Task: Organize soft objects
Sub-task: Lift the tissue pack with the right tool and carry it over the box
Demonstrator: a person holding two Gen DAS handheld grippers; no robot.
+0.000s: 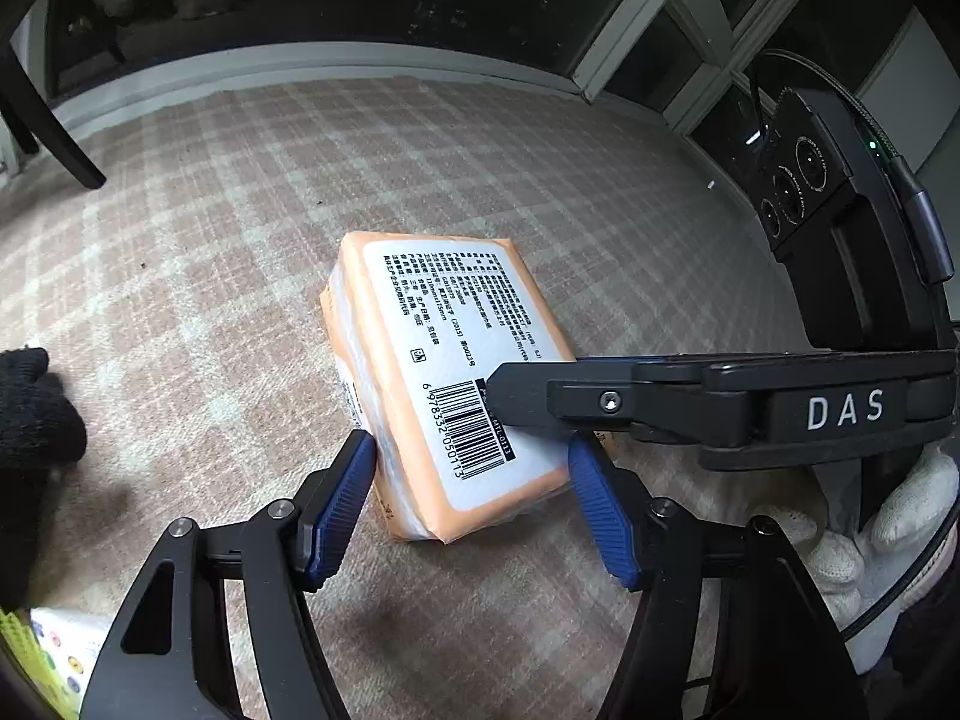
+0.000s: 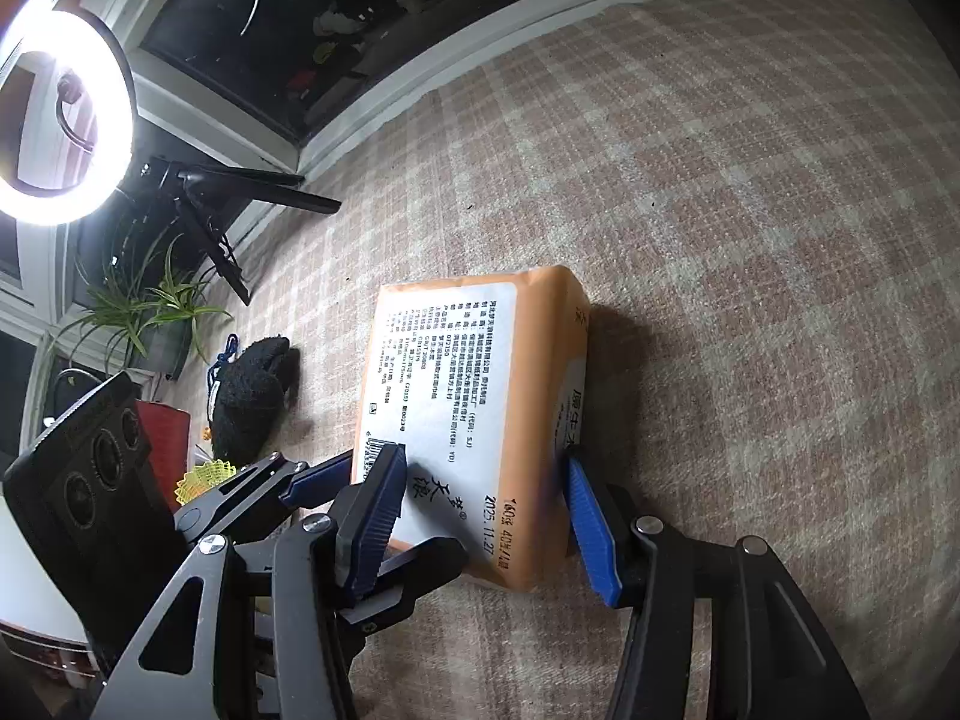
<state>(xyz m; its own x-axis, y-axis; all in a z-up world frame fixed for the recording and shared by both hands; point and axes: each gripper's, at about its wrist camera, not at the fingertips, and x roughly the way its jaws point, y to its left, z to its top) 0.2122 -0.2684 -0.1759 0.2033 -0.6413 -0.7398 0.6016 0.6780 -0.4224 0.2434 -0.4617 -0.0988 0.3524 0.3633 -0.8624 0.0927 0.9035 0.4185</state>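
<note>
- Orange tissue pack [image 1: 444, 372]: flat on checked carpet [image 1: 240, 192], label side up, mid-scene.
- Left tool [image 1: 471, 480]: straddling near end of pack, left pad touching its side, right pad just beside; not yet clamped, by the look.
- Right tool [image 2: 480, 504]: astride same pack, one finger over the label, other against the right side; grip uncertain.
- Black soft item [image 2: 255, 396]: far left on carpet, untouched.
- Progress: early; pack not lifted, sorting still ahead.

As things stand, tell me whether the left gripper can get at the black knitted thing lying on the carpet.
Probably not yet: the left gripper straddles the orange tissue pack, while the black knitted thing lies apart from it.
</note>
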